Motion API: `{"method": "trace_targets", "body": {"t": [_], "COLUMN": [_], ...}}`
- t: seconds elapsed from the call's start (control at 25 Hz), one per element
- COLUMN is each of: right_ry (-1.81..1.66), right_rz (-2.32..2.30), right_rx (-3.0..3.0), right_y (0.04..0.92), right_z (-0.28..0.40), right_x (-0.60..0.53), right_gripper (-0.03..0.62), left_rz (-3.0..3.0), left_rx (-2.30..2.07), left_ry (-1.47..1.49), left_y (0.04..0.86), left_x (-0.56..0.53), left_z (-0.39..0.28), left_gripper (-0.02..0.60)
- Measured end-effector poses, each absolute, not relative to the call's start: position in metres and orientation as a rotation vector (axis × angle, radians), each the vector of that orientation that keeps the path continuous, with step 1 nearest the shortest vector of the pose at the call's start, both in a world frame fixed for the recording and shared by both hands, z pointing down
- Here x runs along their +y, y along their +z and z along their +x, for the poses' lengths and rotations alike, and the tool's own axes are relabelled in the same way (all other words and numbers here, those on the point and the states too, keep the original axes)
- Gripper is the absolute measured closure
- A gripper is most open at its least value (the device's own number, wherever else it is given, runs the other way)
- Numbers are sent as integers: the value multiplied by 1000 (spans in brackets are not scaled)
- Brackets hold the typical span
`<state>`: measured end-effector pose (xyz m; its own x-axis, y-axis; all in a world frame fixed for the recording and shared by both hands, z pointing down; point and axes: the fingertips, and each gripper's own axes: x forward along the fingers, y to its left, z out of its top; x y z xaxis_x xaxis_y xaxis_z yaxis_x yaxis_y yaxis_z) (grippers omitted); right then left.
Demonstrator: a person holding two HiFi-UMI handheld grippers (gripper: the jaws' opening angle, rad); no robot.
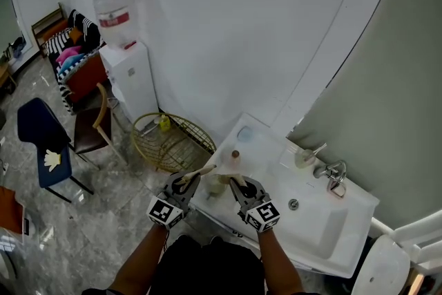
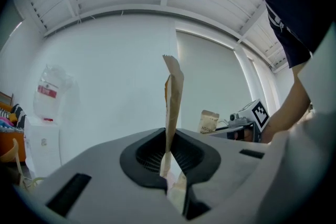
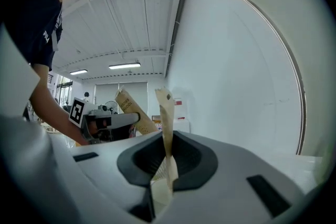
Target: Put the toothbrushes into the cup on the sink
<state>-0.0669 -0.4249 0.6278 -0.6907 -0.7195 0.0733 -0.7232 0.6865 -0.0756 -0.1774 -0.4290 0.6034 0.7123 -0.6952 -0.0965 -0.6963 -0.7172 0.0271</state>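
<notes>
Head view, far left: blue chair [image 1: 40, 138] on the tiled floor, striped sofa [image 1: 72, 55] w/ coloured cushions behind it. Next, white water dispenser [image 1: 130, 79] against the wall, bottle on top. Wire basket [image 1: 173, 140] stands on the floor just beside the sink's left end.

L gripper [image 1: 188, 179] is over the sink's front left corner. Its jaws are nearly together, clamped on a paper-wrapped toothbrush [image 1: 202, 172] that sticks out to the right. L gripper view: pads pinch the flat tan & white pack [image 2: 172, 97] near its lower end, and the pack stands upright.

Btwn the two grippers, on the sink ledge, is a pale cup [image 1: 217, 184], partly hidden by the jaws. Can't tell if either pack touches it. Just behind it sit a small brown item [image 1: 235, 155] and a pale-blue round item [image 1: 245, 133].

R gripper [image 1: 237, 183] is just right of the cup, jaws likewise narrow. R gripper view: pads grip a 2nd wrapped toothbrush [image 3: 167, 113], upright, w/ a hang hole at the top. Same view shows the L gripper at left w/ its pack tilted.

Further right: white sink [image 1: 345, 245], drain [image 1: 294, 204] in the basin, soap bottle [image 1: 305, 157] & chrome tap [image 1: 335, 175] near the back wall.
</notes>
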Motion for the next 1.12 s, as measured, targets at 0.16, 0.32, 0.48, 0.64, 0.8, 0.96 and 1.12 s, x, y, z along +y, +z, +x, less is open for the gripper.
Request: {"method": "trace_targets", "body": {"t": [0.16, 0.32, 0.48, 0.64, 0.8, 0.96, 1.12], "right_ry": [172, 199, 237, 265, 275, 285, 251], "right_rz": [1200, 1179, 1194, 1192, 1158, 1168, 1187], "right_rx": [-2842, -2825, -2801, -2791, -2788, -2803, -2817], "right_y": [644, 660, 677, 685, 692, 691, 684], "right_z": [-67, -68, -66, -64, -69, -68, -65], "right_x": [-425, -423, -425, -424, -425, -428, -433], "right_gripper": [545, 545, 545, 545, 543, 431, 430], "left_rz": [-2925, -2937, -2936, -2937, -2940, -2935, -2935], "left_rx": [1148, 1167, 1152, 1156, 1193, 1216, 1204], "left_ry": [193, 173, 196, 200, 203, 190, 204], "left_y": [612, 615, 617, 618, 619, 618, 618], "left_x": [-418, -413, -413, -412, -414, -415, -415], "left_z": [-172, -171, -169, -169, -173, -175, -174], "left_gripper": [535, 535, 535, 535, 535, 535, 535]}}
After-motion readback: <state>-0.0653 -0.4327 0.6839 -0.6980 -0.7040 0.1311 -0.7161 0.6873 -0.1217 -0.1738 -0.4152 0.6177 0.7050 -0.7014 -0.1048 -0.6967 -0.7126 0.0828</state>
